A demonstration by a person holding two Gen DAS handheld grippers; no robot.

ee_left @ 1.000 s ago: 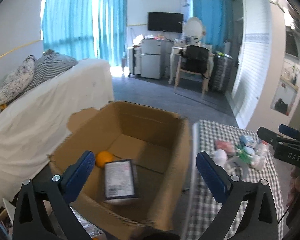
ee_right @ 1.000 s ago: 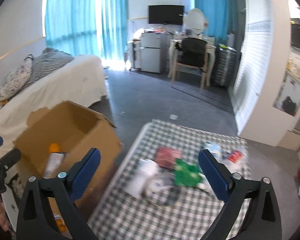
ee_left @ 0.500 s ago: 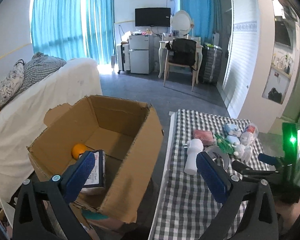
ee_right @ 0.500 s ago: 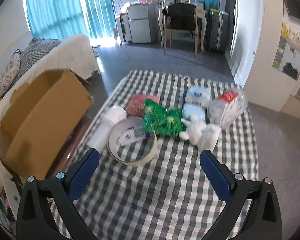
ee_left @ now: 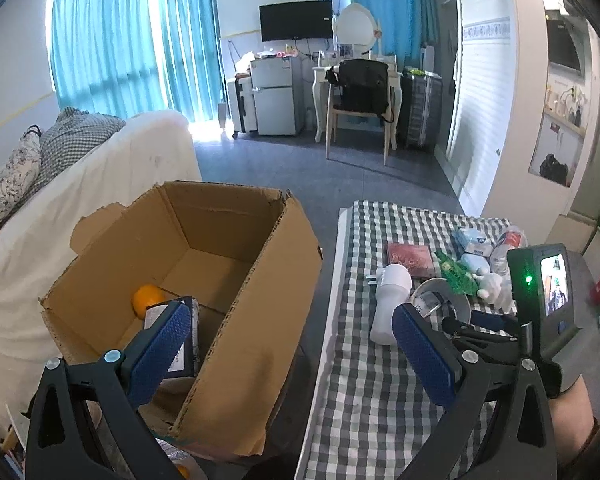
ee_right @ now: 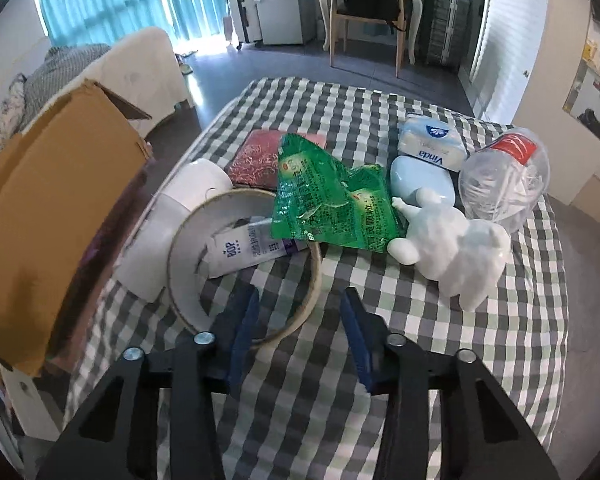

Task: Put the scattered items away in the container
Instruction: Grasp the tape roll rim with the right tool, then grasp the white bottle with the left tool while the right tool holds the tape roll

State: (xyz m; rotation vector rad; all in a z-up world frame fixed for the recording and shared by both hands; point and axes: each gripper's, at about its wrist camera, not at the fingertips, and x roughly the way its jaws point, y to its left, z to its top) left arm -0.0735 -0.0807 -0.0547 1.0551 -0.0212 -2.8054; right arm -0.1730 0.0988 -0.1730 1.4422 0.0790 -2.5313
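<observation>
Hovering low over the checked table (ee_right: 380, 280), the right gripper (ee_right: 298, 322) has its jaws partly spread and empty, straddling the near rim of the tape ring (ee_right: 244, 268). Closing there risks dragging the toothpaste tube (ee_right: 248, 248) and green packet (ee_right: 328, 200) lying on the ring. The left gripper (ee_left: 292, 350) stays spread wide and empty beside the cardboard box (ee_left: 220, 288), whose floor is partly hidden.

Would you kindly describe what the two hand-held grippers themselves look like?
Both the left hand-held gripper and the right hand-held gripper have black triangular-cutout frames, silver bolts and blue textured finger pads. The right unit carries a small screen and a green light.
</observation>
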